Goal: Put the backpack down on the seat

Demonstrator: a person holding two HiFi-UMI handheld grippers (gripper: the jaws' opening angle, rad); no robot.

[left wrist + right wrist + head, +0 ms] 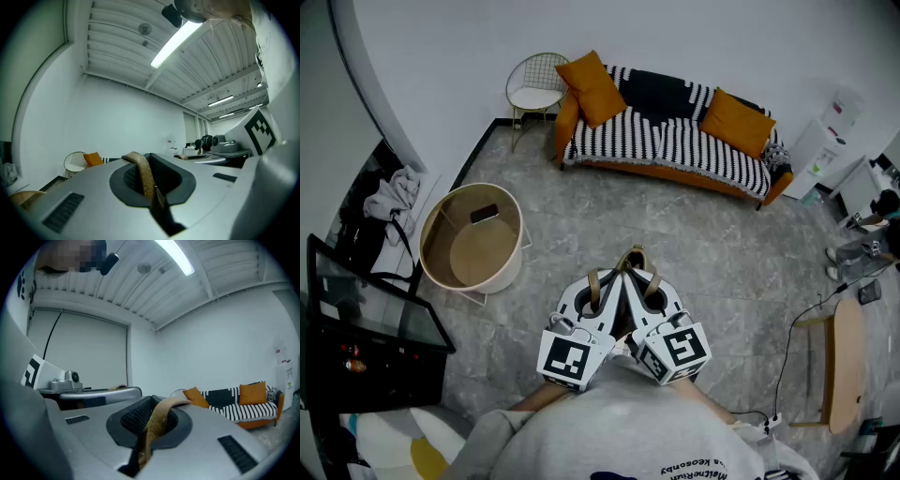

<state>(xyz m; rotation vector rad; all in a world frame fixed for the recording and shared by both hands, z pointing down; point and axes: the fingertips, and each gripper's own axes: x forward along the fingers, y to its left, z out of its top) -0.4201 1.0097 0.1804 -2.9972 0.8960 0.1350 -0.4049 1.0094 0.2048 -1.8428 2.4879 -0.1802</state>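
Observation:
My two grippers sit side by side close to my chest in the head view. The left gripper (598, 286) is shut on a tan backpack strap (593, 291), and the right gripper (649, 289) is shut on a second tan strap (655, 287). A tan tip of the backpack (630, 254) shows between them; its body is hidden below. In the left gripper view the strap (143, 176) loops out of the shut jaws. The right gripper view shows its strap (158, 418) the same way. The striped sofa (675, 142) with orange cushions stands across the floor, also the sofa (243, 411) ahead-right.
A white wire chair (534, 86) stands left of the sofa. A round beige tub (473, 246) sits at the left, beside a dark glass-topped stand (375, 323). A wooden stool (846, 361) and a floor cable are at the right; a white dispenser (823, 142) is far right.

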